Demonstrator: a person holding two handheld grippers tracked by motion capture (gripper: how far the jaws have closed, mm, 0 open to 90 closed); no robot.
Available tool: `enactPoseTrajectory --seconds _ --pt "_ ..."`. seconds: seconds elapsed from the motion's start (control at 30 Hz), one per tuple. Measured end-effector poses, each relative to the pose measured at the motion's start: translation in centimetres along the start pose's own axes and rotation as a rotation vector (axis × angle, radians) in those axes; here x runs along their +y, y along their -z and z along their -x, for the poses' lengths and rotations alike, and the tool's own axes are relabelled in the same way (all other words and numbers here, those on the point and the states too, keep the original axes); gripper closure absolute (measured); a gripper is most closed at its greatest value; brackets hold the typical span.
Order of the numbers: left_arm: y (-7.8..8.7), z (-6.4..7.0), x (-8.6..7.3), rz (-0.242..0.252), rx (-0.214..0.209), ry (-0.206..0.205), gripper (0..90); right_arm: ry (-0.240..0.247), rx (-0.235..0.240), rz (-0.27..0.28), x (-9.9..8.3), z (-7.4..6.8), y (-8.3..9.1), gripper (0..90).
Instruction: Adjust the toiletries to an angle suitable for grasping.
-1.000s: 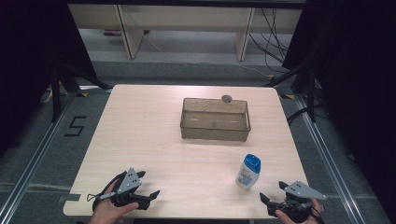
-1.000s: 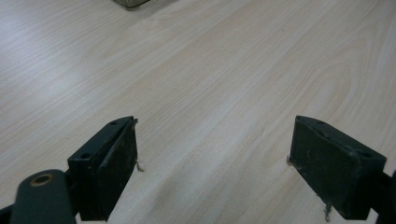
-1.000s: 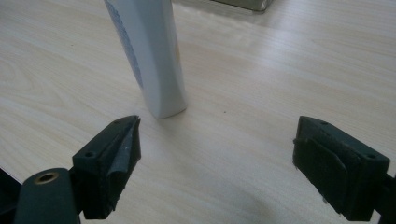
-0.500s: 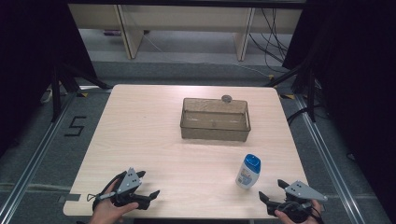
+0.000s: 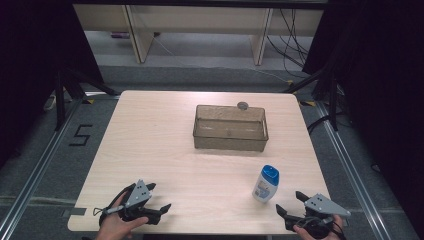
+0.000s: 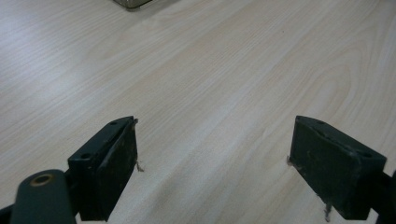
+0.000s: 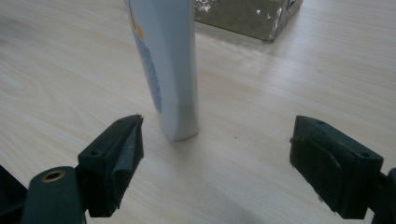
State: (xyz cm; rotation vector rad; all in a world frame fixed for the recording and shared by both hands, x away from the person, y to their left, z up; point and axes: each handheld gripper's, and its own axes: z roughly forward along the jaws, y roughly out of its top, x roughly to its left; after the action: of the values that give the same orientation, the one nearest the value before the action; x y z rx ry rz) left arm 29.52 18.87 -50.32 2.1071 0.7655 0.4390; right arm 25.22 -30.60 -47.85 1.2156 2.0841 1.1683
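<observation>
Little has moved since earlier: right tool (image 5: 289, 206) rests wide open near the upright bottle (image 5: 265, 183), so centre both jaws around its body before closing.

The left gripper (image 5: 159, 197) sits low at the near left edge, held in the person's left hand (image 5: 114, 227), its jaws spread wide and aimed forward and to the right. The right gripper (image 5: 290, 204) sits at the near right corner in the right hand (image 5: 312, 232), its jaws likewise wide apart, pointing forward and leftward.
</observation>
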Motion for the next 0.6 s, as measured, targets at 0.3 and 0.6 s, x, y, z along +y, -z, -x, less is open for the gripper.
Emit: enactPoseTrajectory --seconds 0.3,0.6 --pt "-0.16 0.2 -0.01 0.018 0.003 0.015 14.7 0.005 0.012 0.011 0.17 -0.33 -0.2 19.3" --pt "-0.05 -0.03 0.02 0.001 -0.007 0.007 14.7 -0.023 0.028 0.022 0.41 -0.56 -0.21 20.1"
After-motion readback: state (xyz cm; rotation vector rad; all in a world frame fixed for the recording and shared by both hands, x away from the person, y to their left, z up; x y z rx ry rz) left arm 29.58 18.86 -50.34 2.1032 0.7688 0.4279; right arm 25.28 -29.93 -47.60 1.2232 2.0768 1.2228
